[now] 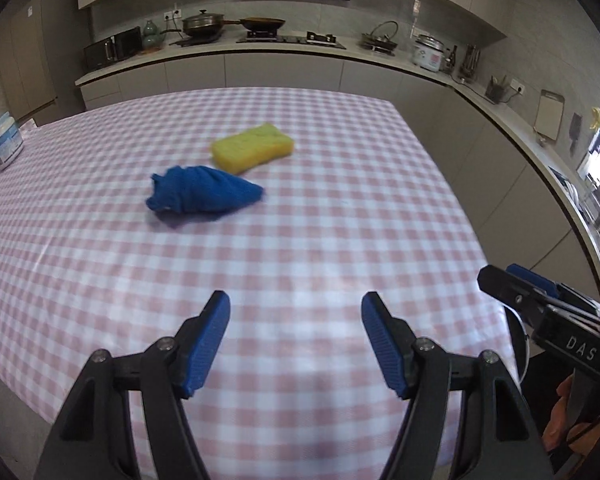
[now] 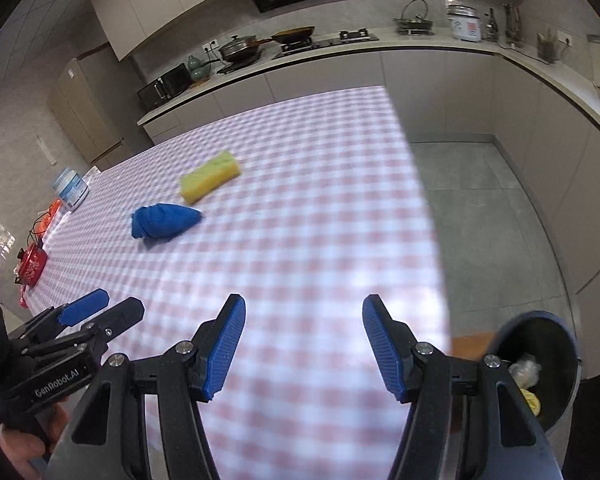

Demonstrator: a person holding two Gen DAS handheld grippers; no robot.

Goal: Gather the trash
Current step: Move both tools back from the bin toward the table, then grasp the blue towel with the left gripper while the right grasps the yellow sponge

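Both grippers angled down over the near edge of the checked table (image 1: 340, 200). Left gripper (image 1: 296, 344) and right gripper (image 2: 304, 346): jaws apart, nothing between them. Trash sits in the bin (image 2: 568, 344) beside the table, partly hidden behind the right gripper; contents blurry.

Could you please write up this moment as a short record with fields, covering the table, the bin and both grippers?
surface: table with pink checked cloth
on table, centre: crumpled blue cloth; yellow sponge just beyond it, apart
on table, far left edge: white tub
bin: dark trash bin on the floor off the table's right side, some trash already inside
left gripper: open, empty, over the near table
right gripper: open, empty, over the near table
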